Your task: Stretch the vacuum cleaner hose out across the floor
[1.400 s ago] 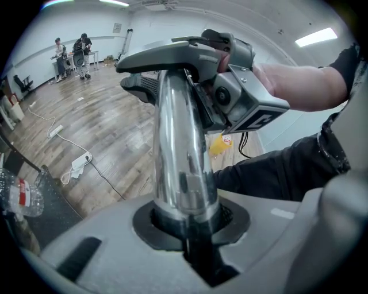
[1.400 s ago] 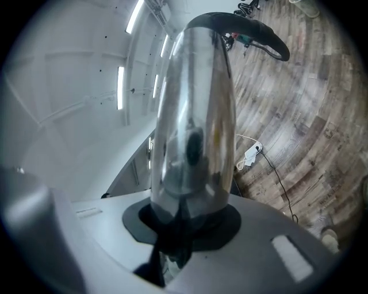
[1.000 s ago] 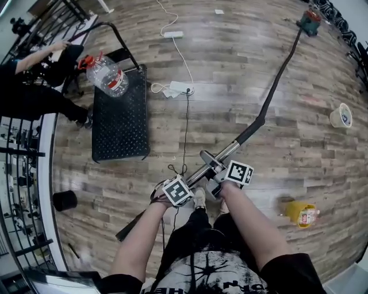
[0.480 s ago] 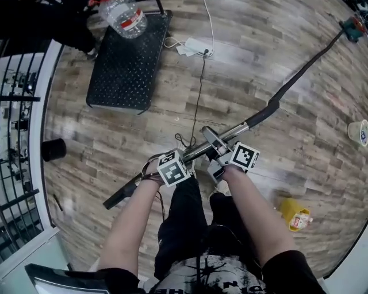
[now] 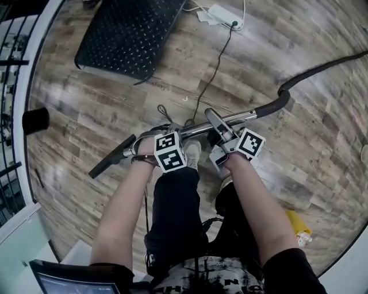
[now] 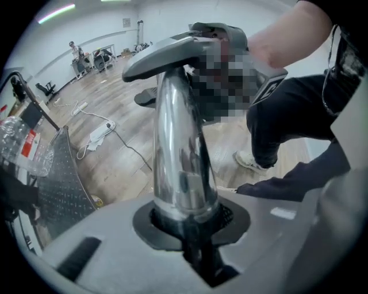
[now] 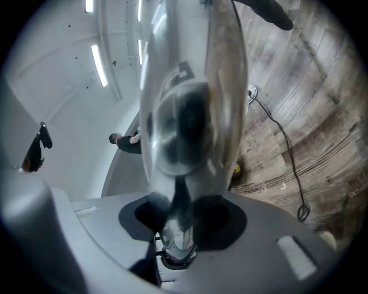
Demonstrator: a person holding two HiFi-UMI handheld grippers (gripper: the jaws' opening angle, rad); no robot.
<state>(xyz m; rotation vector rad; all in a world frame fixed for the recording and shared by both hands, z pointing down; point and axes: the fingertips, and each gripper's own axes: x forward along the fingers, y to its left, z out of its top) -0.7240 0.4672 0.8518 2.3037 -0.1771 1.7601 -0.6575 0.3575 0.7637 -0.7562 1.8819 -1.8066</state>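
Item under task: the black flexible vacuum hose [image 5: 322,64] joins the bent far end of the chrome steel wand tube [image 5: 227,120] and runs away from it across the brown wood-plank floor [image 5: 86,103] to the picture's edge, in a shallow curve.

Left hand-held gripper [image 5: 150,143]: its jaws are clamped narrow on the wand tube [image 6: 181,166], near the tube's black nozzle end [image 5: 112,159].

Right hand-held gripper [image 5: 221,144]: set further along the wand tube, at the grey plastic handle [image 5: 217,123]. Its jaws have just been opening. The handle stands between them, and the right gripper view [image 7: 175,232] shows a dark gap at each side of it. The picture there is blurred.

Surroundings: a black studded platform cart [image 5: 126,34] lies beyond the wand tube. A white power strip [image 5: 224,14] lies beside the cart, and its thin black cable [image 5: 214,72] trails back toward the tube.
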